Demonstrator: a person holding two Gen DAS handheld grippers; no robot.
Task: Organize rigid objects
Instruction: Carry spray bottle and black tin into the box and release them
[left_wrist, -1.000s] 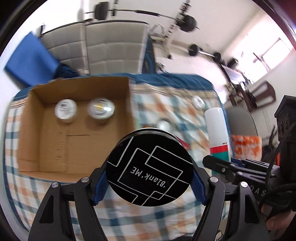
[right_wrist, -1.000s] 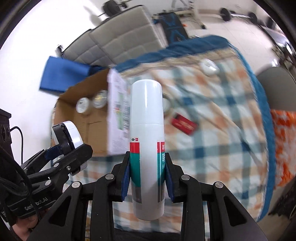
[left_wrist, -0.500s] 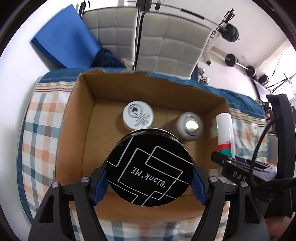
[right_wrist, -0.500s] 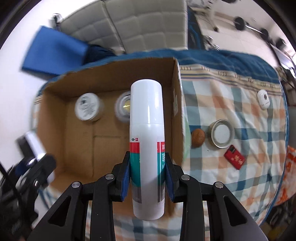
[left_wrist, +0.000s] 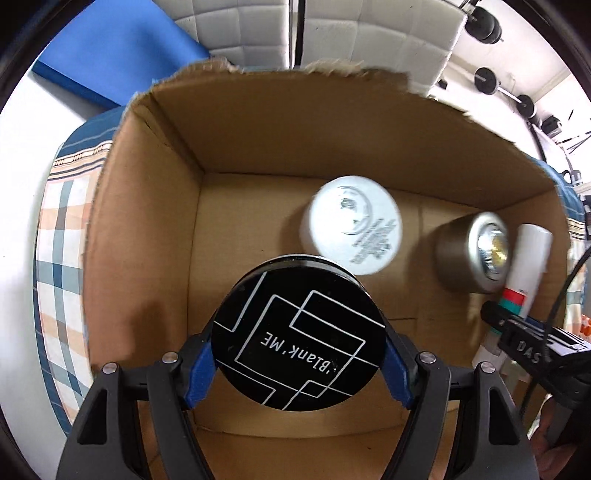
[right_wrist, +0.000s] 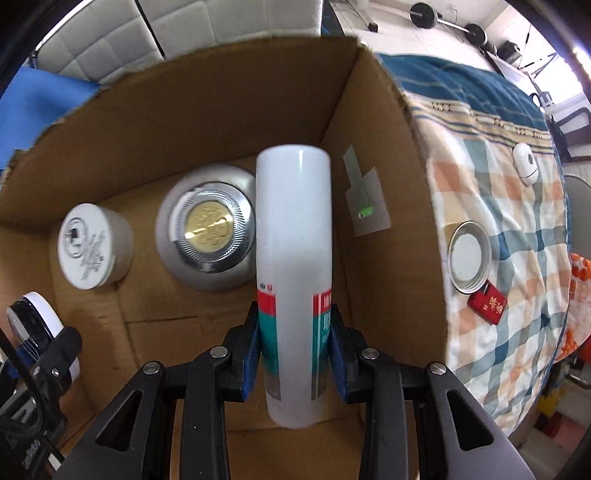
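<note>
Dropping down from where they were a second ago, both grippers are now hanging inside the box (left_wrist: 155, 206), which was farther off before. The left gripper (left_wrist: 299, 354) is squeezing one black tin (left_wrist: 299, 336) over the box floor. The right gripper (right_wrist: 294, 354) is clamping one white bottle (right_wrist: 293, 229) by the right wall. Two jars are sitting at the back: a white jar (right_wrist: 90, 245) and a silver jar (right_wrist: 207, 225). Outside on the cloth (right_wrist: 517, 332) are lying one lid (right_wrist: 470, 254) and one red pack (right_wrist: 487, 302).
</note>
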